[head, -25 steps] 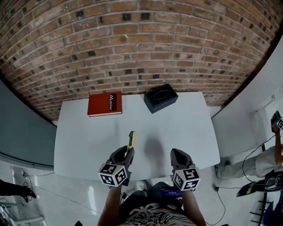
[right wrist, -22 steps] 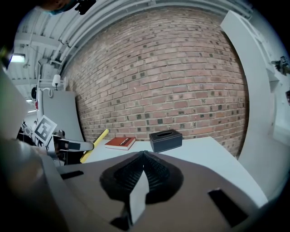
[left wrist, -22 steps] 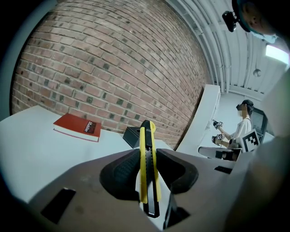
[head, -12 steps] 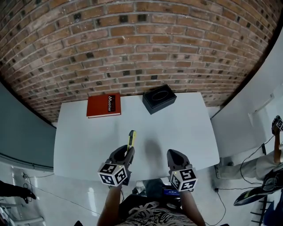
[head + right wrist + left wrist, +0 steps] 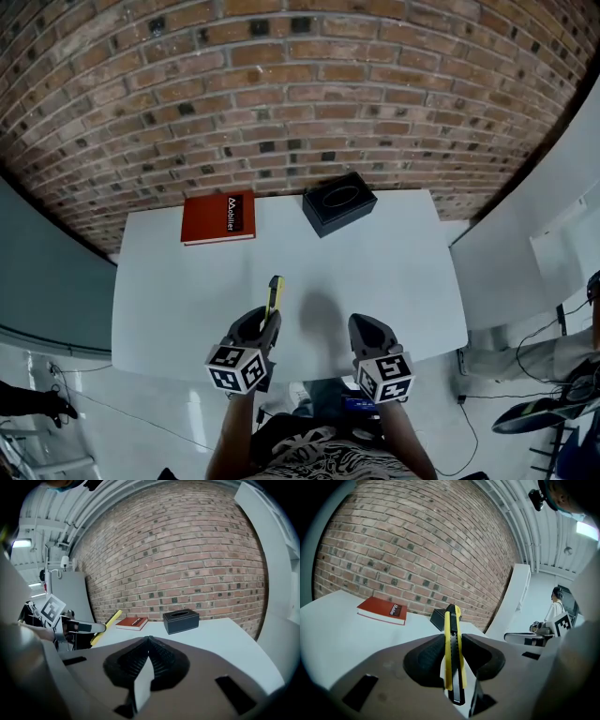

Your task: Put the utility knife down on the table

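Observation:
A yellow and black utility knife (image 5: 273, 299) (image 5: 452, 648) is clamped between the pads of my left gripper (image 5: 261, 330) (image 5: 453, 656), pointing forward and held above the near part of the white table (image 5: 187, 281). The knife (image 5: 107, 625) also shows at the left of the right gripper view. My right gripper (image 5: 366, 330) (image 5: 147, 656) hangs beside it over the table's near edge, its jaws shut together with nothing between them.
A red book (image 5: 220, 218) (image 5: 382, 610) (image 5: 132, 622) lies at the table's far left. A black tissue box (image 5: 339, 202) (image 5: 181, 621) stands at the far middle, near the brick wall. A person (image 5: 556, 604) stands off to the right, beyond the table.
Both grippers have drifted slightly to the left and toward me; the knife stays in the left gripper's hold.

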Available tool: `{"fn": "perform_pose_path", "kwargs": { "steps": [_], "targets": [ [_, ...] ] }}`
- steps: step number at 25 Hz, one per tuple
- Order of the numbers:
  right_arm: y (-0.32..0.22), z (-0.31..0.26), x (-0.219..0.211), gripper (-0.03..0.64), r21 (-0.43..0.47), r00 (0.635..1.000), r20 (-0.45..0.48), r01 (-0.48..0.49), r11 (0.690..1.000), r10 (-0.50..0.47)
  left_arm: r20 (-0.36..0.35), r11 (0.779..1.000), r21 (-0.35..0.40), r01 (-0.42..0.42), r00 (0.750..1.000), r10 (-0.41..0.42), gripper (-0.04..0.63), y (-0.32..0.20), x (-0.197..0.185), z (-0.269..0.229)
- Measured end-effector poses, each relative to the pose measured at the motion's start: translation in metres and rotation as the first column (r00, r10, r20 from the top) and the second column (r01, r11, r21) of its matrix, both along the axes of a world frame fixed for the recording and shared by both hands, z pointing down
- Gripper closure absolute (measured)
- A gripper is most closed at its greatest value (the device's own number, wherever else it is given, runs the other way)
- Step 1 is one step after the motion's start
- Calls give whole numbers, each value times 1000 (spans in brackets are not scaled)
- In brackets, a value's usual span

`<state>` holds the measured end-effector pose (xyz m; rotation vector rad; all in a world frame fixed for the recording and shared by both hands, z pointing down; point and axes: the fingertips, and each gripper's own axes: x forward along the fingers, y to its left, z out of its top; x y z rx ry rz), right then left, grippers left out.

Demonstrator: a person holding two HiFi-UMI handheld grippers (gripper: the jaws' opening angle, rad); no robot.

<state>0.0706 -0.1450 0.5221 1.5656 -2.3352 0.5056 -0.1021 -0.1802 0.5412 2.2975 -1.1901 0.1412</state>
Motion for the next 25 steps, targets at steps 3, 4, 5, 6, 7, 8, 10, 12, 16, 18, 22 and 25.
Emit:
{"fn": "perform_pose_path", "kwargs": {
  "steps": [3,4,5,6,7,8,10,12,16,18,22,25],
  "targets": [
    [-2,8,-1,617,-18,1000,-1,3,1000,-3,4,1000,-20,-3,1000,3,479,0,1,9],
    [-3,11,1,617,-26,1000,-1,1,1000,-1,5,1000,-28,-6,1000,6,479,0,2,12],
    [-3,13,2,617,-34,1000,-1,-1,999,1,6,999,-37,-7,1000,7,479,-1,2,16],
    [-4,16,3,617,-42,1000,-2,-3,999,3,6,999,-46,-8,1000,8,479,-1,3,19],
    [-5,19,3,617,-50,1000,-3,-4,999,3,8,998,-54,-9,1000,10,479,-1,4,23],
    [-6,22,4,617,-58,1000,-5,-4,998,4,11,998,-63,-11,1000,12,479,-1,4,27],
    [-7,29,6,616,-74,1000,-10,-6,997,5,19,996,-83,-17,1000,19,479,-1,6,36],
    [-8,35,7,617,-92,1000,-14,-7,996,5,25,994,-105,-25,999,27,479,0,9,46],
    [-10,49,8,616,-125,1000,-14,0,992,-1,49,989,-140,-43,998,50,479,3,15,66],
    [-12,54,7,617,-135,1000,-17,4,991,-6,59,987,-156,-48,997,58,479,3,16,75],
    [-12,62,4,617,-158,1000,-21,14,987,-18,142,981,-179,-74,985,101,479,4,18,96],
    [-13,68,8,617,-172,1000,-20,16,985,-19,226,976,-192,-100,964,143,479,4,22,114]
  ]
}}
